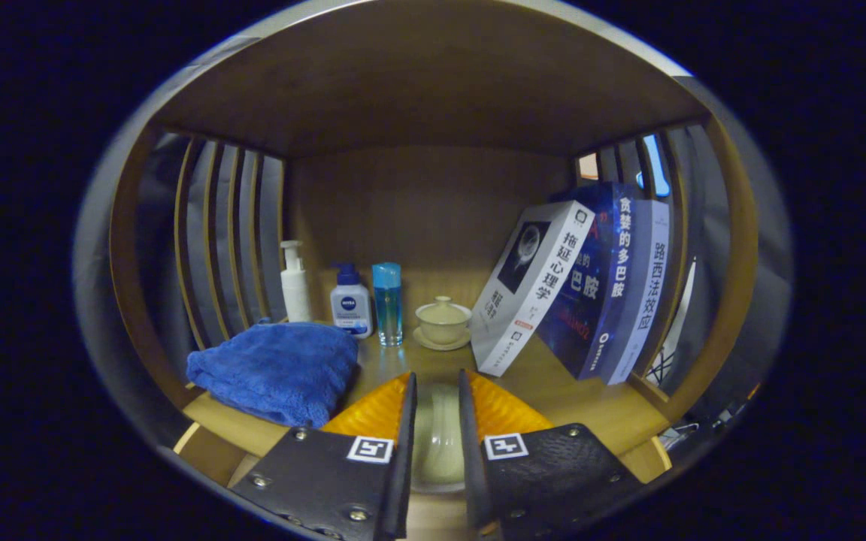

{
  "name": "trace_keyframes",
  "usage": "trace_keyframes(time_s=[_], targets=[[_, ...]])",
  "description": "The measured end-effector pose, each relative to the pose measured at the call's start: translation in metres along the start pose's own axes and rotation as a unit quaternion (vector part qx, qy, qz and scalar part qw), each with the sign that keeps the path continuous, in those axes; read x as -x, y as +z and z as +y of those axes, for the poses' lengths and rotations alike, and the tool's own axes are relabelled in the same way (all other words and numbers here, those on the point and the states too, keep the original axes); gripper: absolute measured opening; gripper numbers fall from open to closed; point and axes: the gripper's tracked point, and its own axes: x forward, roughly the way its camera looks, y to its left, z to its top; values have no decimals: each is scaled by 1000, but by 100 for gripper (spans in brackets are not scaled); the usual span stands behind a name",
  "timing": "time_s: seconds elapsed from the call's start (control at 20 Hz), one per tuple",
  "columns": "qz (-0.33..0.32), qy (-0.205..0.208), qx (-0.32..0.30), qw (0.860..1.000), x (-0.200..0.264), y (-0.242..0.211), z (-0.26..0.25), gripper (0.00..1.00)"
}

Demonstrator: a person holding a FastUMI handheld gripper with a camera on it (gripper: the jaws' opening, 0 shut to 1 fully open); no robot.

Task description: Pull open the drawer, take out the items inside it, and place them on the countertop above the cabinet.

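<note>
Tool (437, 421) grips pale cup (438, 443) near countertop edge (252, 428).

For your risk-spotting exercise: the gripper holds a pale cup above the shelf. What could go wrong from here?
1. The pale cup is pinched at its sides by the gripper; a smooth glazed wall could slip.
2. Setting it down further in could knock the lidded tea bowl or the thin blue bottle just beyond the fingers.
3. The leaning books may slide if bumped.
</note>
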Motion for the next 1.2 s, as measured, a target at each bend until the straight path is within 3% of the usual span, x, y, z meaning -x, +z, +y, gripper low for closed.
trace_keyframes(time_s=[0.3, 0.45, 0.8, 1.2], targets=[[-31, 33, 31, 999, 64, 4, 18, 30], [-34, 49, 14, 998, 104, -3, 22, 30], [-25, 28, -27, 999, 194, -40, -7, 30], [-8, -1, -47, 999, 267, -95, -22, 52]])
